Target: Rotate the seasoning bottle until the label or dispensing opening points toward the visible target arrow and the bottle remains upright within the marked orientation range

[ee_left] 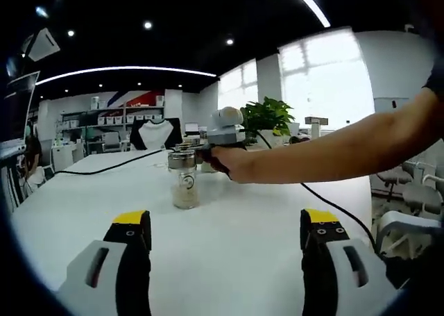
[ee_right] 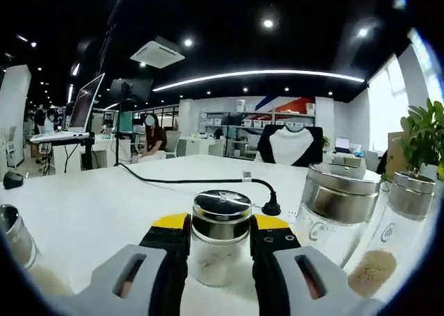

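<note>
Glass seasoning bottle [ee_right: 220, 239] stands upright between right jaws.

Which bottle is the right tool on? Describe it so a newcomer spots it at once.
On the white table, find the group of glass seasoning bottles with metal caps. The target bottle stands upright between the yellow-tipped jaws of the right tool, with pale powder inside. Unlike the two neighbour bottles to its right, it has a dark cap top and is the one being gripped.

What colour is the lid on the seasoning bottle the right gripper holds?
Shiny silver with a dark top, on the seasoning bottle; clearest in the right gripper view.
</note>
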